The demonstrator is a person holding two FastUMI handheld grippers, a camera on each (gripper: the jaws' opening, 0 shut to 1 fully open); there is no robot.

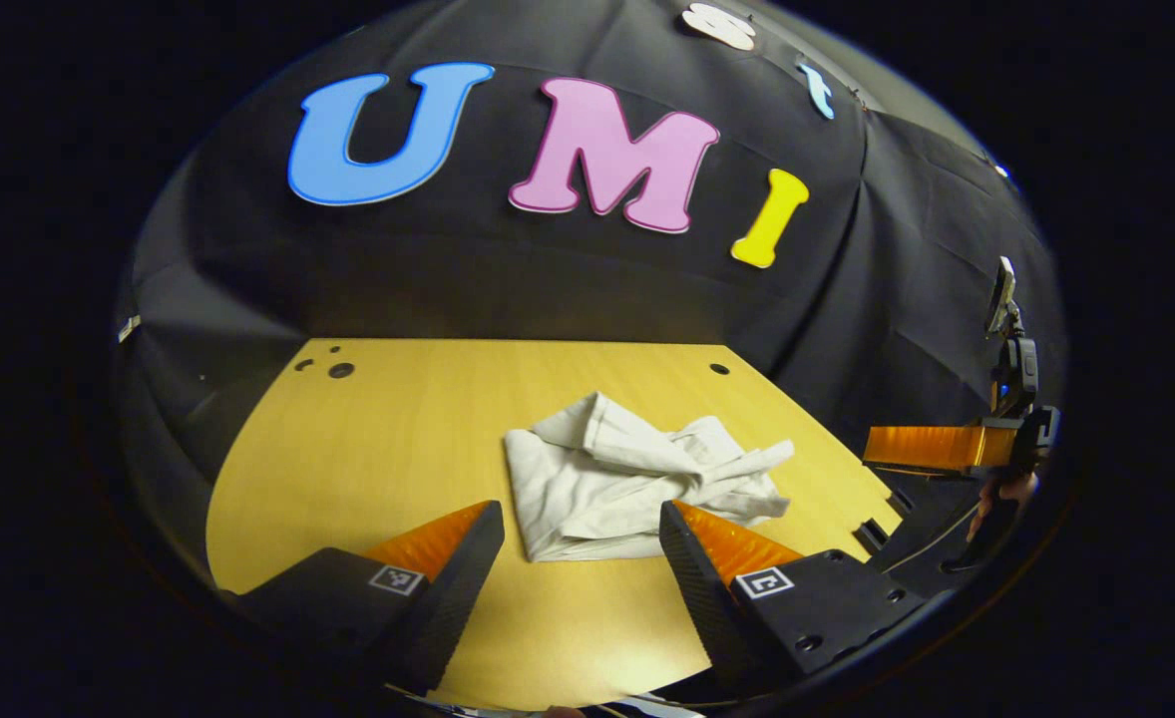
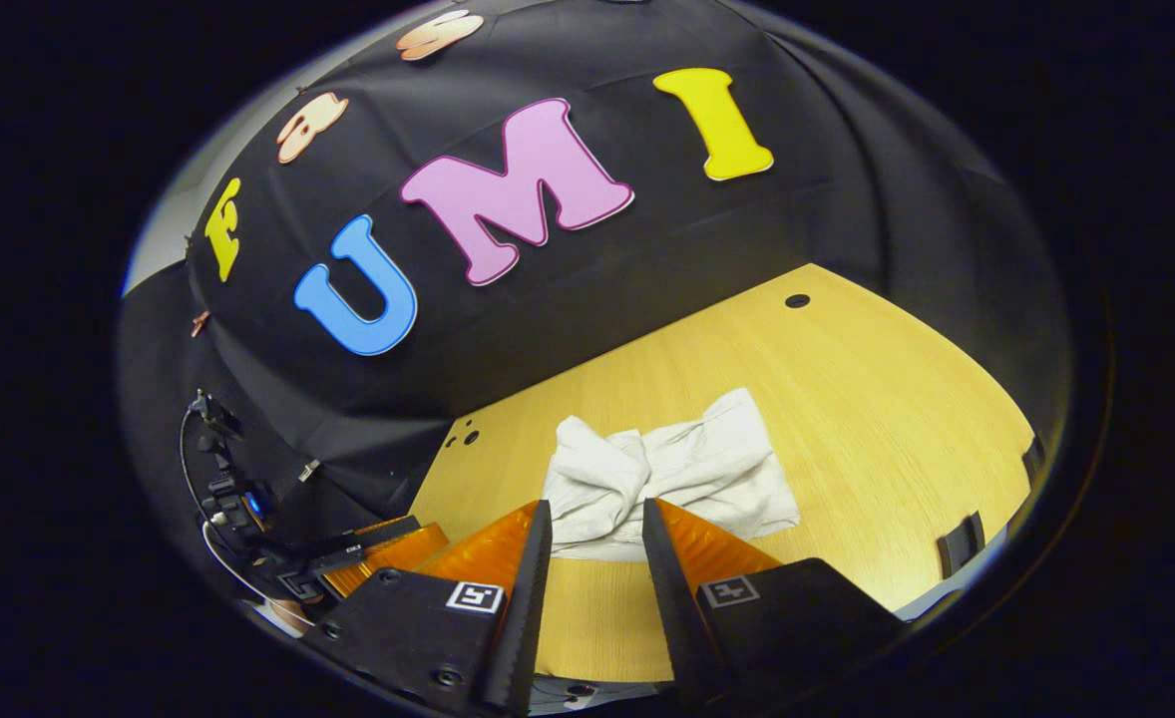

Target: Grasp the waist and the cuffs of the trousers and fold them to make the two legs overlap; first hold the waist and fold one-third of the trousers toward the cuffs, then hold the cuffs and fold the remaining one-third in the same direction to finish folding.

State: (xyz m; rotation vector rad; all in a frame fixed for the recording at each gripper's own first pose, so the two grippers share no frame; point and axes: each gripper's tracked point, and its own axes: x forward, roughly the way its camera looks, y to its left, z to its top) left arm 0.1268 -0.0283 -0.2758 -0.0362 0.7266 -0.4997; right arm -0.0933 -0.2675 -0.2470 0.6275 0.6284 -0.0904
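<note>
Left gripper view: left gripper (image 1: pixel 580 538) at 6 o'clock, 2 fingers spread wide, grasping nothing, above the yellow wooden table (image 1: pixel 398 439). Crumpled off-white cloth trousers (image 1: pixel 637 479) lie bunched on the table just past the fingertips, near centre. Right gripper (image 1: pixel 947 447) at 3 o'clock, off the table edge; cannot tell its finger state here.

Right gripper view: right gripper (image 2: pixel 592 524) at 6 o'clock, fingers parted with a narrow gap, gripping nothing. Trousers (image 2: pixel 687 469) just beyond the tips, on the table (image 2: pixel 897 399). Left gripper (image 2: pixel 378 548) at 8 o'clock.
</note>
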